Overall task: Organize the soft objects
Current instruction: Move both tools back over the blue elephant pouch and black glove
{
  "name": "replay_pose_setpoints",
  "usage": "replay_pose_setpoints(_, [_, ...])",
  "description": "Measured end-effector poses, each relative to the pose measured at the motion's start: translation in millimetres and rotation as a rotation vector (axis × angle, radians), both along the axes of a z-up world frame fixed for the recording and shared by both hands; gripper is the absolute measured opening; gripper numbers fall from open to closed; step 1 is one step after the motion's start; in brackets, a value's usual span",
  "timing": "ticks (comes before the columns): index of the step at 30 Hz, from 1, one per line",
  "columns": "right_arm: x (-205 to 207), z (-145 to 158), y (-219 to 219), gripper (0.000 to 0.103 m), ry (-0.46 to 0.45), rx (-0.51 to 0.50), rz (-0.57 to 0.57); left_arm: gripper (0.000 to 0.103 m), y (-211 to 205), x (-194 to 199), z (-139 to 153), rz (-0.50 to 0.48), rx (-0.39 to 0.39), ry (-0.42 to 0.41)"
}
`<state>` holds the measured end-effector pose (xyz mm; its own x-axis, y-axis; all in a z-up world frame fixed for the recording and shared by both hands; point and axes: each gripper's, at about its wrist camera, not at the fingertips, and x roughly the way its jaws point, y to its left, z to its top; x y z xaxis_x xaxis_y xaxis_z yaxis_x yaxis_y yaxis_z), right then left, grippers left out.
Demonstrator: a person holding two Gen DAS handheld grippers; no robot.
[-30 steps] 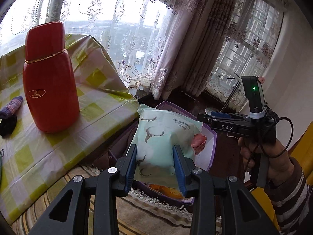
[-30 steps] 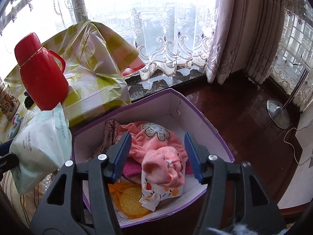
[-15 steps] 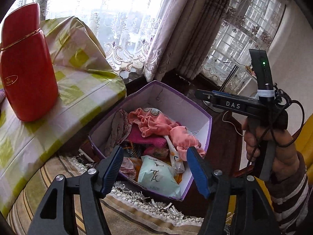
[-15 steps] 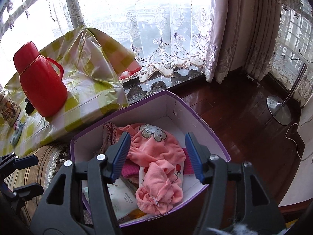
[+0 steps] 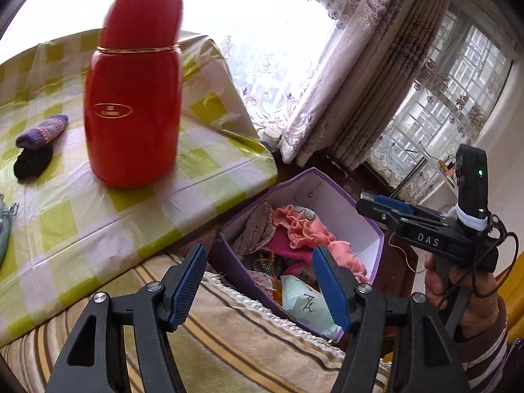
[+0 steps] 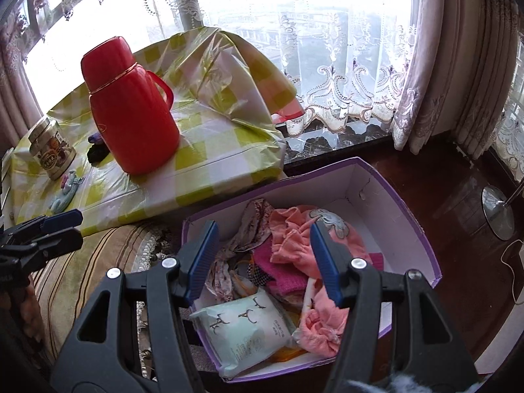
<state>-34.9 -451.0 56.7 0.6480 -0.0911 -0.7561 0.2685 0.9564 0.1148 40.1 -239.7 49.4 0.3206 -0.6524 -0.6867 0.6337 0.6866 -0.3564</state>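
- Both tools, the left tool (image 5: 258, 281) and the right tool (image 6: 262, 255), stood wide and empty.
- One pale green packet (image 6: 245, 327) lay in the near end of the one purple box (image 6: 409, 209), beside a pink garment (image 6: 304, 245); piled loosely, it could slide out.
- Farther left on the bench (image 5: 82, 216), two socks, one purple sock (image 5: 42, 130) and one black sock (image 5: 32, 163), waited beside one red flask (image 5: 131, 98); a careless reach might topple it.

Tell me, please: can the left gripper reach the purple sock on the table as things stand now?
Probably yes. The left gripper is open and holds nothing. The purple sock lies uncovered on the table, beside the red flask, which stands to one side and not across the way.
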Motion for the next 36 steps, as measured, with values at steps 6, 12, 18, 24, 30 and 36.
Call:
replay_pose_setpoints(6, [13.8, 0.5, 41.8, 0.062, 0.01, 0.0, 0.103, 0.068, 51.8, 22.4, 5.3, 0.147, -0.009, -0.025])
replay_pose_setpoints(12, [26.2, -2.2, 83.0, 0.062, 0.024, 0.013, 0.204, 0.068, 106.4, 41.0, 1.2, 0.28, -0.013, -0.015])
replay_pose_setpoints(18, [39.5, -6.2, 119.7, 0.062, 0.04, 0.016, 0.296, 0.068, 156.5, 57.1, -4.3, 0.394, 0.001, -0.001])
replay_pose_setpoints(24, [50.5, -5.3, 146.2, 0.062, 0.046, 0.012, 0.358, 0.068, 194.1, 70.8, -11.5, 0.478, 0.038, 0.013])
replay_pose_setpoints(30, [63.7, -11.3, 167.8, 0.062, 0.065, 0.016, 0.413, 0.068, 221.8, 90.3, -22.3, 0.537, 0.094, 0.044])
replay_pose_setpoints(36, [77.8, -14.5, 185.3, 0.063, 0.068, 0.018, 0.455, 0.08, 232.1, 113.5, -34.4, 0.559, 0.174, 0.062])
